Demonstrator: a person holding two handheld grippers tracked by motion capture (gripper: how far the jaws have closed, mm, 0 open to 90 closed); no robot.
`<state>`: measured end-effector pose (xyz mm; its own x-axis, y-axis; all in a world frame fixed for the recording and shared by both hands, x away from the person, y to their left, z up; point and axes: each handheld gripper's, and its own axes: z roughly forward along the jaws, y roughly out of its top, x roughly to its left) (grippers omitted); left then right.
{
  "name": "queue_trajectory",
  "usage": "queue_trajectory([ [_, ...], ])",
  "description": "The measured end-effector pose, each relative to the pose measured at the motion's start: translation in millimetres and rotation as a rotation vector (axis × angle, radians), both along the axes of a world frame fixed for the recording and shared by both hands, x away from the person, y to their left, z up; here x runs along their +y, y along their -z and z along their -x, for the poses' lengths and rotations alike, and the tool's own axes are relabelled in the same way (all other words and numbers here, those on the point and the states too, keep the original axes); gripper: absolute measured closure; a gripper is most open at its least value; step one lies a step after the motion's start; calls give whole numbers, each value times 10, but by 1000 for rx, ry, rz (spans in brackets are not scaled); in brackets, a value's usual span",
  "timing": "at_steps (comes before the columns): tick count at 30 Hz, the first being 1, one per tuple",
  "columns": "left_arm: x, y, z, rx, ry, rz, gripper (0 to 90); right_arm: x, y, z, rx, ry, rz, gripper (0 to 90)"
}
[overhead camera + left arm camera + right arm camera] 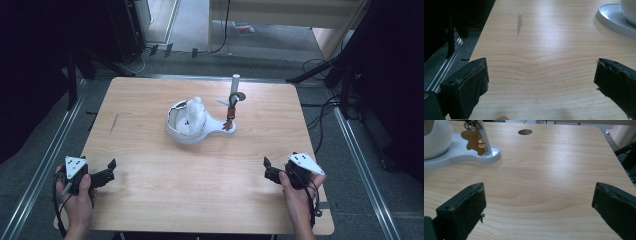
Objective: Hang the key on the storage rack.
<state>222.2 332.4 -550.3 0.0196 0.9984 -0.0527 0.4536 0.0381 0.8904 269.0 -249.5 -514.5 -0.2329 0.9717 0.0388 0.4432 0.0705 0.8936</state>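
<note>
Both tongs, left [111, 169] and right [267, 167], are held spread and empty near the desk's [150, 200] front corners. The white stand [192, 131] sits mid-desk, keys [230, 118] hung on its post. The keys are best approached slowly from the right, the stand steadied.

I can read no text, label, brand or number anywhere from here. The white stand [192, 131] ahead of my grippers carries no legible marking, and neither does the brown tag [475, 142] hanging on it.
</note>
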Motion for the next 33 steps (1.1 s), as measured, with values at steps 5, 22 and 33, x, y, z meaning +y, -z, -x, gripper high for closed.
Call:
queue_trajectory([
  [5, -2, 0, 0, 0, -1, 0, 3, -171, 88, 95, -5, 23, 13, 0],
  [22, -4, 1, 1, 2, 0, 2, 3, -610, 262, 349, 24, 87, -3, 0],
  [33, -1, 0, 0, 5, 0, 4, 3, -763, 312, 435, 14, 116, -31, 0],
])
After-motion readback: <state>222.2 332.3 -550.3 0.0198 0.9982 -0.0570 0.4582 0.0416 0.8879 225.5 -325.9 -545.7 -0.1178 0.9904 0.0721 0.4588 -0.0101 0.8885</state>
